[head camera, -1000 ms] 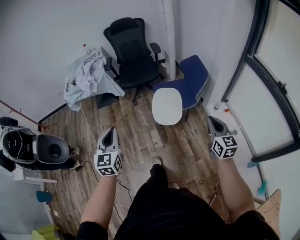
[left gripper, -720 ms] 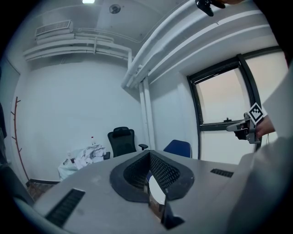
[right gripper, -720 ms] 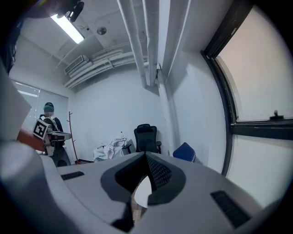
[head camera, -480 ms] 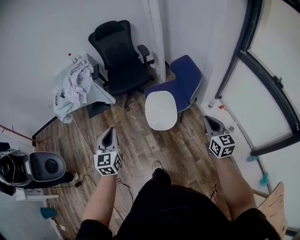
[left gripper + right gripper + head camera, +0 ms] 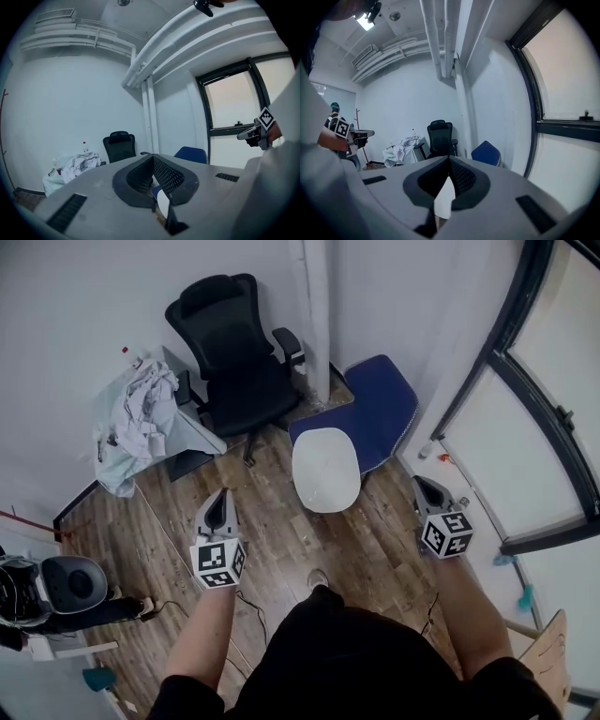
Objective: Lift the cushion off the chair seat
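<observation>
A white oval cushion (image 5: 325, 468) lies on the seat of a blue chair (image 5: 382, 404) beside the white pillar. Both grippers hover over the wooden floor, short of the chair and touching nothing. My left gripper (image 5: 222, 494) is to the cushion's lower left with its jaws together. My right gripper (image 5: 423, 484) is to the cushion's right, also shut and empty. In the left gripper view the gripper (image 5: 152, 157) points at the blue chair (image 5: 190, 152), with the cushion (image 5: 162, 204) showing under the tips. In the right gripper view the gripper (image 5: 449, 158) has the cushion (image 5: 443, 197) below it.
A black office chair (image 5: 235, 352) stands left of the blue one. Crumpled cloth (image 5: 141, 404) covers a small desk by the wall. A white pillar (image 5: 314, 306) rises behind the chairs. A dark window frame (image 5: 525, 418) runs along the right. A grey round machine (image 5: 70, 584) sits on the floor at the far left.
Both grippers have come forward with me towards the blue chair, and the grey machine has slid to the picture's lower left. The cushion has not moved. Both jaws stay together.
</observation>
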Tool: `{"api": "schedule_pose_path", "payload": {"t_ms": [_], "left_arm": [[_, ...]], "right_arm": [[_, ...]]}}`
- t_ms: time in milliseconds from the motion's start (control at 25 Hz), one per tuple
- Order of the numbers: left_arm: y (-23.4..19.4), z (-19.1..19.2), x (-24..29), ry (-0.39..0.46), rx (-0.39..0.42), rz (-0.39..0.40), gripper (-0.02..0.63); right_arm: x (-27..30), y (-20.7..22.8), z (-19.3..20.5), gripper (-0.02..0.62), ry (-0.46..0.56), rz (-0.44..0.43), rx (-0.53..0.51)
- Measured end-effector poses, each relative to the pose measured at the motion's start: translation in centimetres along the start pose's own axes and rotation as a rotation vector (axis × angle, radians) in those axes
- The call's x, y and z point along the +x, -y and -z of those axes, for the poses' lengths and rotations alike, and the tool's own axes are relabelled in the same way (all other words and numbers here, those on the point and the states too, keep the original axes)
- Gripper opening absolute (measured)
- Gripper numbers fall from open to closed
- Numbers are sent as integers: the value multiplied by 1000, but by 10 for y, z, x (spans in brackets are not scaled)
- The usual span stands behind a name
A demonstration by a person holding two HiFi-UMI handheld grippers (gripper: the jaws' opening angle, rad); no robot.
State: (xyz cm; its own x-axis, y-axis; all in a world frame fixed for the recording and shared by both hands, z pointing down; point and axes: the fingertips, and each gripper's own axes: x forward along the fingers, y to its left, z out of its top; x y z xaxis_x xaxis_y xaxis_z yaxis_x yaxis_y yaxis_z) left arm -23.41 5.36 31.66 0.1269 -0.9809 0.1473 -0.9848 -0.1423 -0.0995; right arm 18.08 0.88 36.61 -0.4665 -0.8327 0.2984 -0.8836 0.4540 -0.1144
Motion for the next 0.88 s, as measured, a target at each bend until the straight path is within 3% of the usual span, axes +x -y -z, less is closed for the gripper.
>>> {"api": "schedule_pose_path", "payload": {"t_ms": [200,440,880], "left_arm": [[-31,11,47,-20,-1,30,5],[-57,17,94,-15,-6,69,5],[-50,41,144,-67,-26,98,5]], "right_arm": [[43,-13,-6,14,6,-19,-16],[86,-13,-10,14,-14,39,-9],[130,3,13,14,-69,42,17]]}}
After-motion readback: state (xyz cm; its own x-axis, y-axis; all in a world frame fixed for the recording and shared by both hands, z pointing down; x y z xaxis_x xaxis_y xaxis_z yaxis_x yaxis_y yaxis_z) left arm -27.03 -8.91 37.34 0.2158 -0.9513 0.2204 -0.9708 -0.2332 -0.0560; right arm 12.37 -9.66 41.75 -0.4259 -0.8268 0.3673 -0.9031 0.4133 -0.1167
